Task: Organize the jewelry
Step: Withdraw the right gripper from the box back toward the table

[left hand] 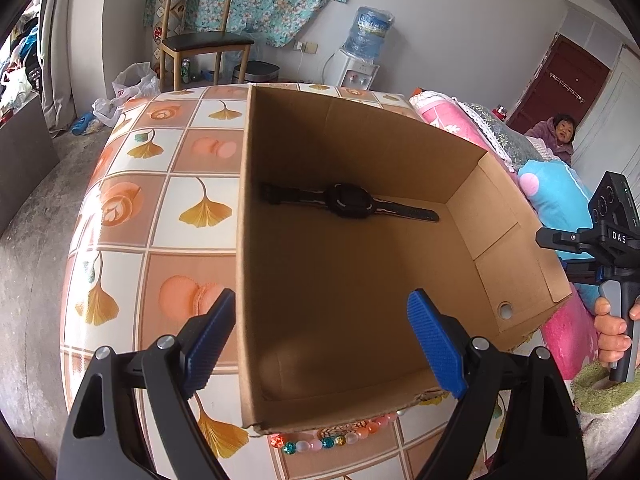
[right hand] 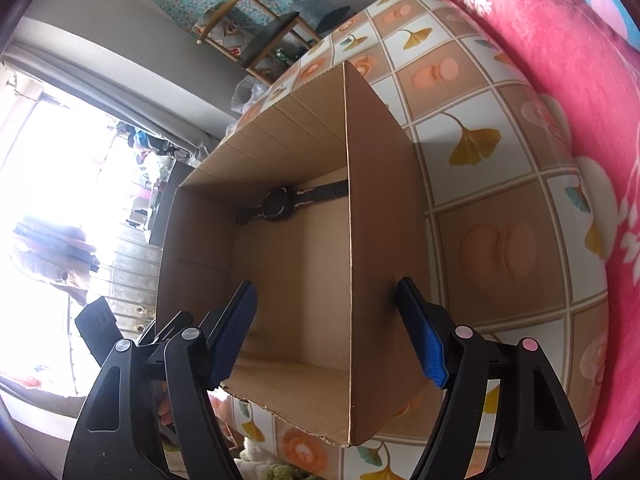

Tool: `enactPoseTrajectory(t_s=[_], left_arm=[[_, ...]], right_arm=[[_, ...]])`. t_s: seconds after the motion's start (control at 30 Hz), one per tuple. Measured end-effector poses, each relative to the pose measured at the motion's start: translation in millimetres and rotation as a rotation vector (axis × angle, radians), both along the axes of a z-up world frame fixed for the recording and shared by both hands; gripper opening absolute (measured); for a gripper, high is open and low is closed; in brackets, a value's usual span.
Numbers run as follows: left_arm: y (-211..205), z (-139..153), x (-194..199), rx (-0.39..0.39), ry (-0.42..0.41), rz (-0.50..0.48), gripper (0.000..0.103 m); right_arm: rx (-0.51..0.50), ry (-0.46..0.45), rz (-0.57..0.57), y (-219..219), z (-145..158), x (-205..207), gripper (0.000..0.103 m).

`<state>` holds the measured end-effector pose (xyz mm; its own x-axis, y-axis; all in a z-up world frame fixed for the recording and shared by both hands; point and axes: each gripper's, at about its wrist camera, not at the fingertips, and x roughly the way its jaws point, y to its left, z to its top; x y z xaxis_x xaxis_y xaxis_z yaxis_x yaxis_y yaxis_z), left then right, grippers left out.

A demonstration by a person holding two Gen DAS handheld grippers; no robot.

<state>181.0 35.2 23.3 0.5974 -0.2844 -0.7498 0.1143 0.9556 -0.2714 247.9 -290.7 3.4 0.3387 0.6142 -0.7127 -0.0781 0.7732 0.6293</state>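
Brown cardboard forms the open box (left hand: 360,264) on the patterned tablecloth (left hand: 176,168), set upright so pieces can be dropped in from above. A black watch (left hand: 348,200) already lies flat on its floor, toward twelve o'clock, against the far wall. The bead bracelet (left hand: 336,436) lies outside on the cloth, at six o'clock, touching or just beside the box's near edge; the cardboard hides part of it. The left gripper (left hand: 320,340) hangs wide and empty over the near rim, likely poised for that bracelet. The right gripper (right hand: 328,332) is equally wide, straddling a side wall without clamping it.
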Motion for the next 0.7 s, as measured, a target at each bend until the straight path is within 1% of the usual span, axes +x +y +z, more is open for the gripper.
enactPoseTrajectory(t_s=[0.1, 0.17, 0.23, 0.33, 0.4, 0.47, 0.5, 0.53, 0.57, 0.63, 0.67, 0.7], left_arm=[[1, 0, 0, -0.007, -0.001, -0.003, 0.084], [3, 3, 0, 0.007, -0.019, 0.005, 0.085], [8, 8, -5, 0.038, -0.050, 0.044, 0.085], [22, 14, -16, 0.033, -0.080, 0.097, 0.085], [31, 18, -31, 0.024, -0.100, 0.127, 0.085], [37, 18, -48, 0.035, -0.104, 0.148, 0.086], [39, 18, -55, 0.041, -0.104, 0.154, 0.088], [42, 18, -66, 0.027, -0.122, 0.163, 0.089], [45, 19, -73, 0.011, -0.131, 0.172, 0.093], [46, 17, -82, 0.034, -0.095, 0.173, 0.094], [46, 15, -89, 0.068, -0.091, 0.181, 0.094], [45, 14, -94, 0.085, -0.096, 0.187, 0.094]], right_arm=[[-0.005, -0.010, 0.002, 0, 0, 1, 0.069], [-0.002, -0.017, -0.006, -2, 0, 0, 0.069], [-0.034, -0.044, -0.042, -9, 4, -3, 0.069], [-0.091, -0.113, -0.115, -24, 17, -16, 0.069], [-0.125, -0.172, -0.152, -32, 27, -34, 0.069], [-0.164, -0.221, -0.173, -36, 32, -54, 0.070], [-0.194, -0.250, -0.177, -36, 34, -69, 0.070], [-0.218, -0.265, -0.176, -35, 34, -80, 0.071], [-0.237, -0.275, -0.171, -33, 33, -91, 0.071], [-0.261, -0.287, -0.143, -25, 26, -112, 0.071], [-0.271, -0.288, -0.127, -21, 21, -120, 0.071], [-0.280, -0.285, -0.116, -15, 16, -129, 0.071]])
